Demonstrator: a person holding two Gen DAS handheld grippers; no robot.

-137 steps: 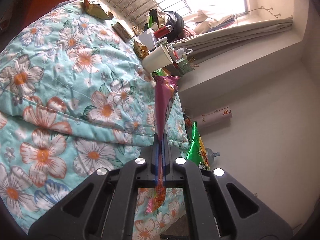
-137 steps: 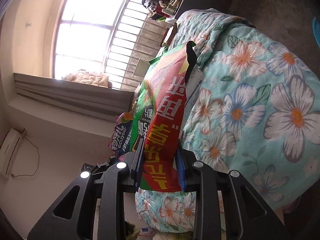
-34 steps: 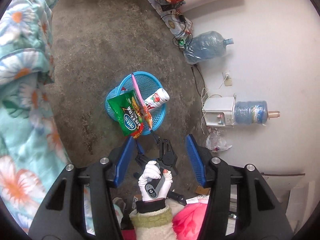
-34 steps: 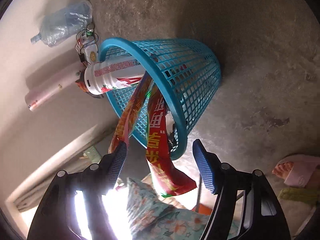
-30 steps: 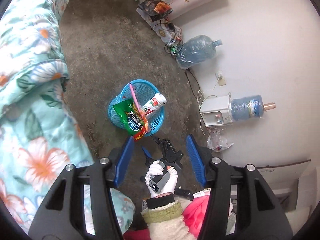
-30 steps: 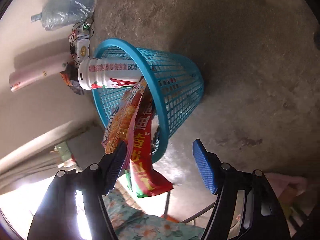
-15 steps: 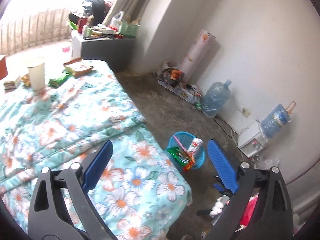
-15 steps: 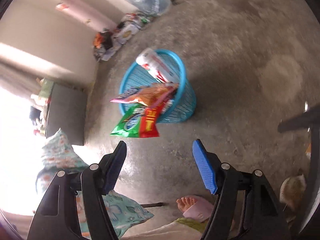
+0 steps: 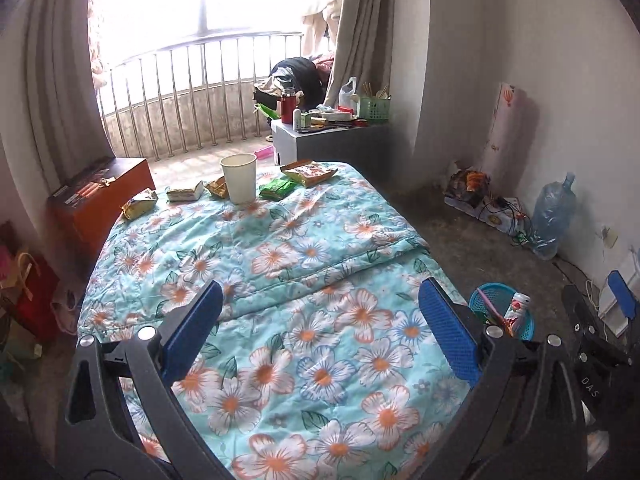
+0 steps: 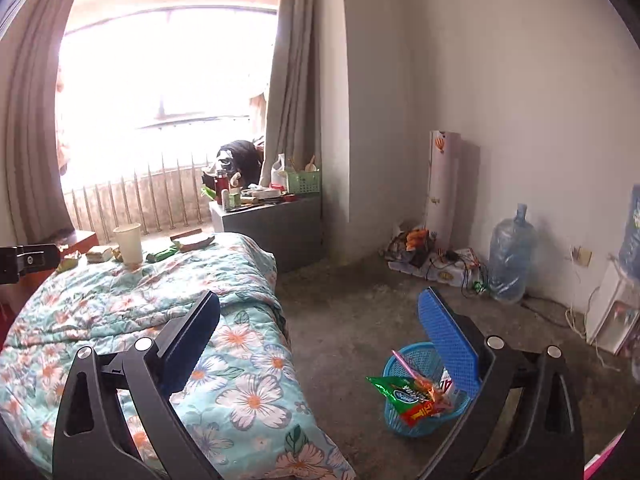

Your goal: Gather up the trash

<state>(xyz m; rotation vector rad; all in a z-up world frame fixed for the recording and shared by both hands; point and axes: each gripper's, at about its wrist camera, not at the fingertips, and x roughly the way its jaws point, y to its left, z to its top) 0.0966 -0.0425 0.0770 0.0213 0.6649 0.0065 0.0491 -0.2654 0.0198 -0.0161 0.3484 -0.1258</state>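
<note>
A blue mesh basket [image 10: 408, 360] stands on the floor beside the bed, holding a green-red snack bag [image 10: 404, 394], a pink wrapper and a white bottle [image 9: 516, 306]. The basket also shows in the left wrist view [image 9: 486, 300]. On the far end of the floral bed lie a paper cup [image 9: 239, 178], a green wrapper [image 9: 277, 189] and several snack packets [image 9: 308, 172]. My left gripper [image 9: 320, 340] is open and empty above the bed. My right gripper [image 10: 320, 344] is open and empty, above the bed's edge and floor.
A grey cabinet [image 9: 332, 142] with clutter stands beyond the bed by the railing. An orange box [image 9: 104, 196] sits at the bed's left. A water bottle [image 10: 510, 256], a rolled sheet [image 10: 442, 184] and cables line the right wall.
Both grippers have let go of their wrappers, which now sit in the basket. Both have swung up from the basket to face the bed and window.
</note>
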